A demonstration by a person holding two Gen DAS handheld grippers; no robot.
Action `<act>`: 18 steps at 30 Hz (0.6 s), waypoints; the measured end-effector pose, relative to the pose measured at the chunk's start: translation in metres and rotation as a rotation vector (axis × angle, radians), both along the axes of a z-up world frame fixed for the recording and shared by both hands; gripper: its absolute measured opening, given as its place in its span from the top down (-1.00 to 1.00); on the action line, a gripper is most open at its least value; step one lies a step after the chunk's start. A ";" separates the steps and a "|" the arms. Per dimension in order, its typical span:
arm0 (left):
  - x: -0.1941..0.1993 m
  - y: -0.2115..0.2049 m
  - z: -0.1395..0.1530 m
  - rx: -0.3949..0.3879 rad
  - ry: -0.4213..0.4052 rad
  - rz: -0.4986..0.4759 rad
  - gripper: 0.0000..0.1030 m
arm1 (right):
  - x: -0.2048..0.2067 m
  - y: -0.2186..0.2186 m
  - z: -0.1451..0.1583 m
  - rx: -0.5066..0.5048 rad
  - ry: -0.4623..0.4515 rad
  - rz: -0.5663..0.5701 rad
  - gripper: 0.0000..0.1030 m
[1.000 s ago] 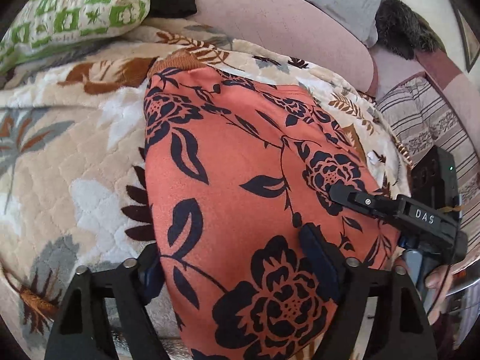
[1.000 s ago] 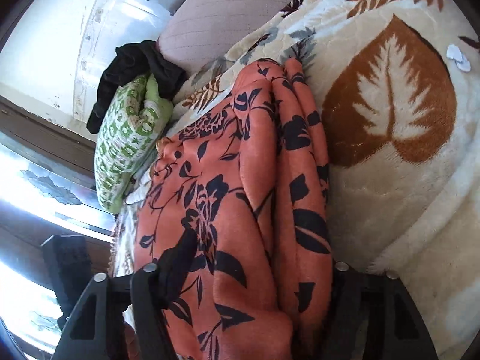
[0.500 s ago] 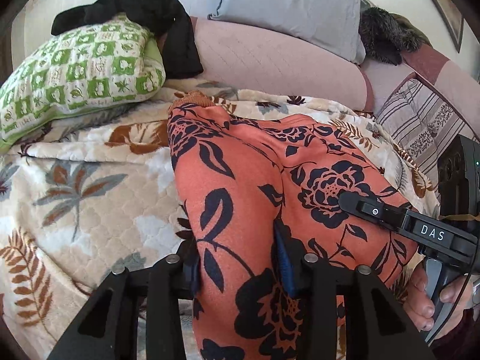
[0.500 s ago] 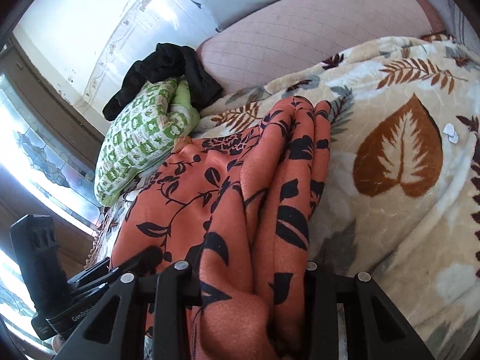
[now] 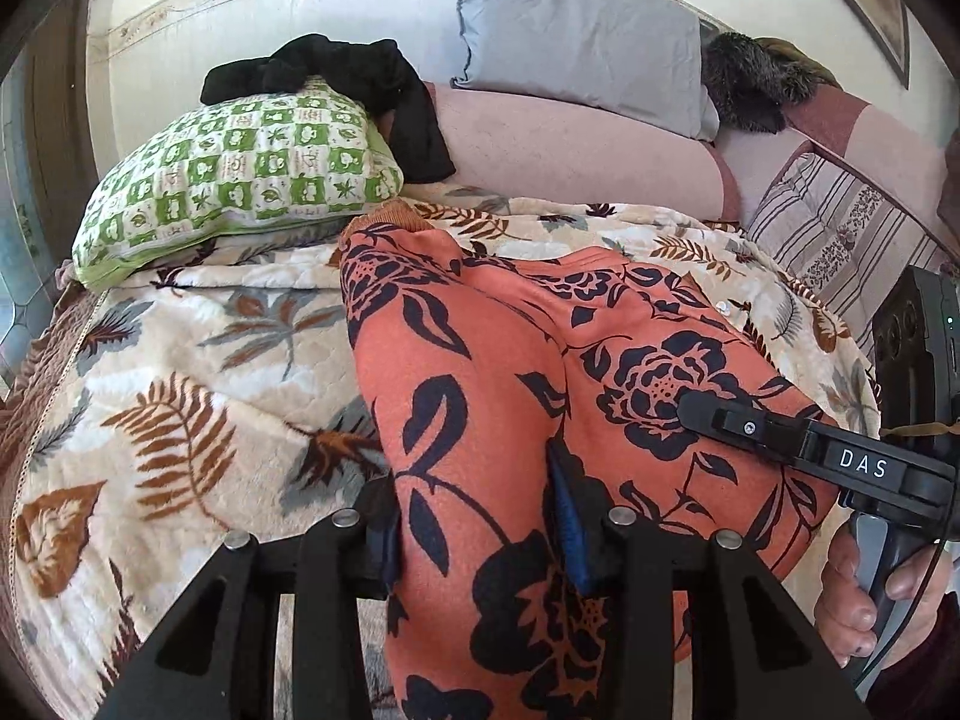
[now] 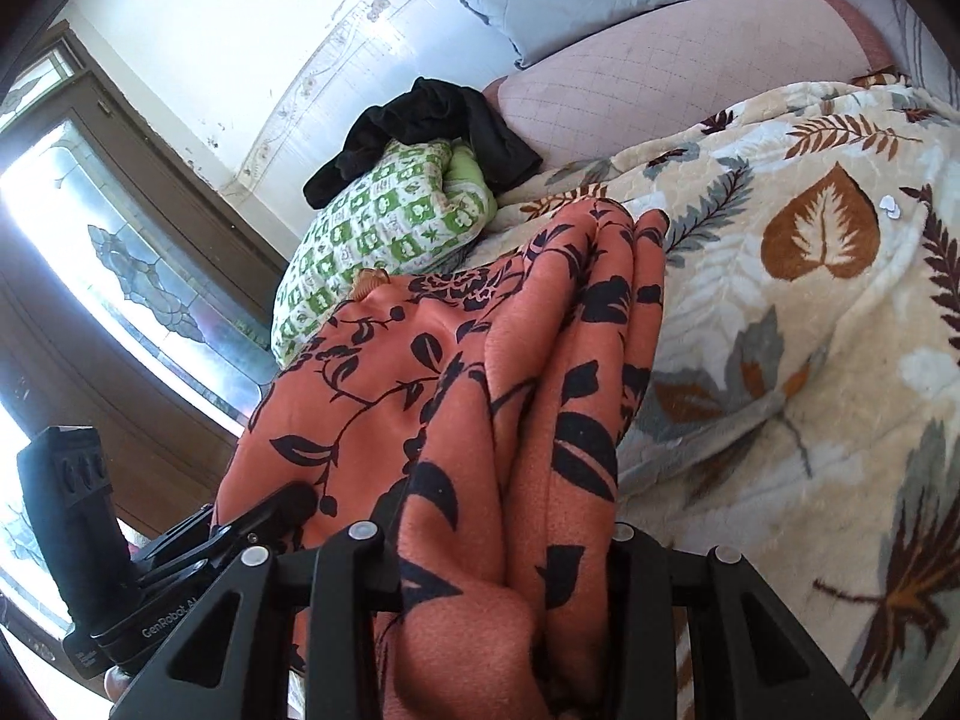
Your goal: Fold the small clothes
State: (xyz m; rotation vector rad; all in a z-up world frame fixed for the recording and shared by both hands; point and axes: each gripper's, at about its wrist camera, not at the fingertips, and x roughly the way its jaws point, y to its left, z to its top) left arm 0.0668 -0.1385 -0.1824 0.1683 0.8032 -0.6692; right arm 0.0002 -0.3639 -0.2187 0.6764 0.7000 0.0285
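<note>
The left gripper (image 5: 480, 528) is clenched on the near edge of the orange garment with black flowers (image 5: 510, 360), cloth bunched between its blue-padded fingers (image 5: 567, 516) at the bottom centre of the left wrist view. The right gripper (image 6: 498, 564) likewise grasps a thick fold of the same garment (image 6: 480, 390) at the bottom centre of its own view. The garment runs from both grippers up to the middle of each frame, its far end lying on the leaf-patterned blanket (image 5: 180, 372). In the left view the right gripper (image 5: 780, 438) shows at the right edge, a hand (image 5: 864, 594) around its handle. A green checked pillow (image 5: 240, 174) sits at upper left with a black cloth (image 5: 360, 78) draped over it, and a grey pillow (image 5: 576, 30) leans at the top.
</note>
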 end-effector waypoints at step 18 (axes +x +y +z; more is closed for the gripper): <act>0.003 0.025 -0.057 0.087 0.127 0.076 0.06 | -0.003 0.033 -0.050 -0.013 0.142 0.030 0.24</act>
